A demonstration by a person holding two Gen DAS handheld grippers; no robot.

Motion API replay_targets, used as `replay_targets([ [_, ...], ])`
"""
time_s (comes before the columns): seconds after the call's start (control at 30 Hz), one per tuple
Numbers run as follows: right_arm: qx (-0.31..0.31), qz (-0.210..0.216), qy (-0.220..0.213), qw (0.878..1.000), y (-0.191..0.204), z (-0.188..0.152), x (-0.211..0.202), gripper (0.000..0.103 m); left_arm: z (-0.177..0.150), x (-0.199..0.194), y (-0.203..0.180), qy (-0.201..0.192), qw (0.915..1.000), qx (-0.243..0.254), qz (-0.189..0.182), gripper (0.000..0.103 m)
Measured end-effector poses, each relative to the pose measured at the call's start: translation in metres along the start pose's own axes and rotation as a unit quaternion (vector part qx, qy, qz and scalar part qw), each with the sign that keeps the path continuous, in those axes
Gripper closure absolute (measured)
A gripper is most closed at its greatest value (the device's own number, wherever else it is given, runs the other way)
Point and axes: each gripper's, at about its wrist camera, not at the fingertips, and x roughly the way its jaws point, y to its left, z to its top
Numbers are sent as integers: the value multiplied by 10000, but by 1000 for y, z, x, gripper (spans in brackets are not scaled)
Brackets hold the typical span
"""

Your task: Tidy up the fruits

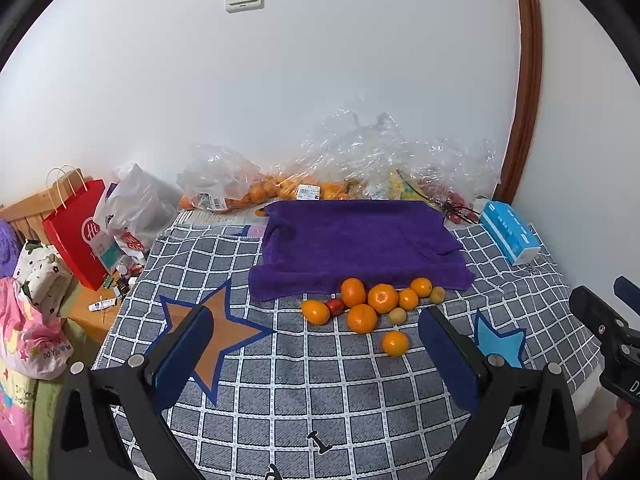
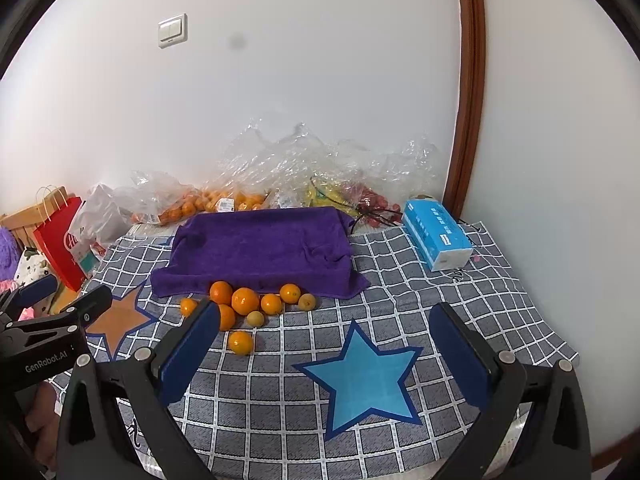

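The left claw hovers low over the checked cloth, its two blue pads spread wide apart and gripping nothing. The right claw is held the same way, fingers apart and empty. Both point toward the purple towel, probably so either one can come straight in on the fruit from the near side.

Taking that towel as the landmark: the fruits lie in a loose cluster touching or just in front of its near hem. One large orange sits against the hem, with a second, stem-scarred orange just beside it and a third a little nearer the claws. A small red fruit is wedged between an oval orange and the third orange. Two pale yellowish fruits lie among the smaller oranges at the right of the cluster. One orange lies apart, farthest from the towel and nearest the left claw, so it looks the easiest first pick.

The oval orange lies with its long axis roughly along the hem; the rest are near round, with no clear direction.

Behind the towel, clear plastic bags hold more fruit against the wall; a blue tissue pack lies to its right.
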Motion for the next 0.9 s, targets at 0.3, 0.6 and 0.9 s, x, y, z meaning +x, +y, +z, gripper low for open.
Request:
replay_targets([
  [0.3,10,-10,17,10000,-2,0,-1,1,-1,1,-2,33,10000,13,9,0],
  [0.6,59,-5,14,10000,-5,-1,0,1,1,-1,-6,-17,10000,38,37,0],
  [0.9,70,5,19,10000,-5,-4,-1,1,0,-2,-8,4,10000,32,29,0],
])
